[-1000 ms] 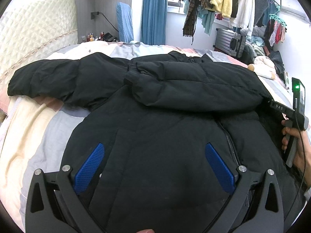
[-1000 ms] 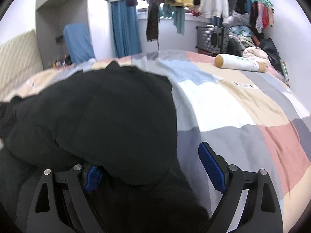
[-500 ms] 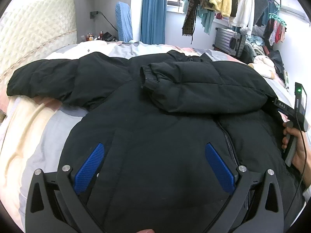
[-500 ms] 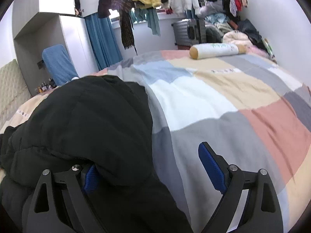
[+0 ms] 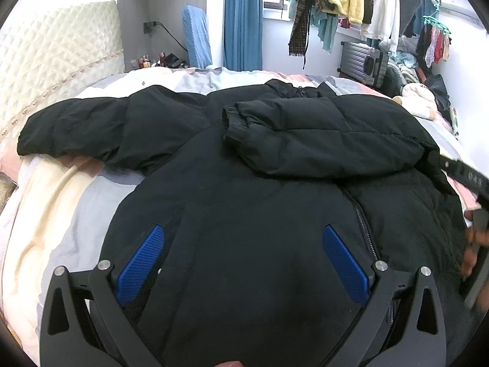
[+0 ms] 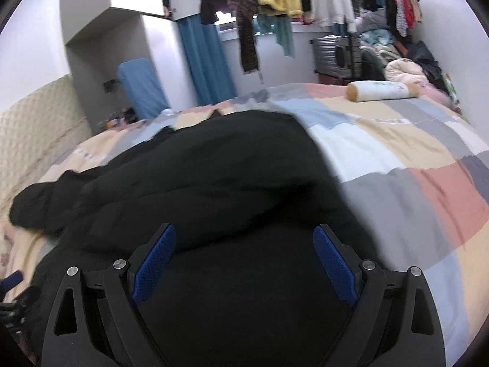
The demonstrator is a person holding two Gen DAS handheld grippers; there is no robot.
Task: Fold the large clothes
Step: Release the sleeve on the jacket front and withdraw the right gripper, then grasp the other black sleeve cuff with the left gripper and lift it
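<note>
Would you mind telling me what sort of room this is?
Most likely a bedroom: a black jacket lies on a bed with a patchwork quilt and padded headboard, beside hanging clothes.

A black puffer jacket (image 5: 244, 214) is lying front-up across a patchwork bedspread (image 5: 76, 202), its zipper (image 5: 363, 229) running down the chest. One sleeve (image 5: 321, 140) is lying folded across the chest, its elastic cuff (image 5: 230, 122) resting near the middle, while the other sleeve (image 5: 85, 131) is stretching straight out toward the quilted headboard (image 5: 55, 61).
</note>
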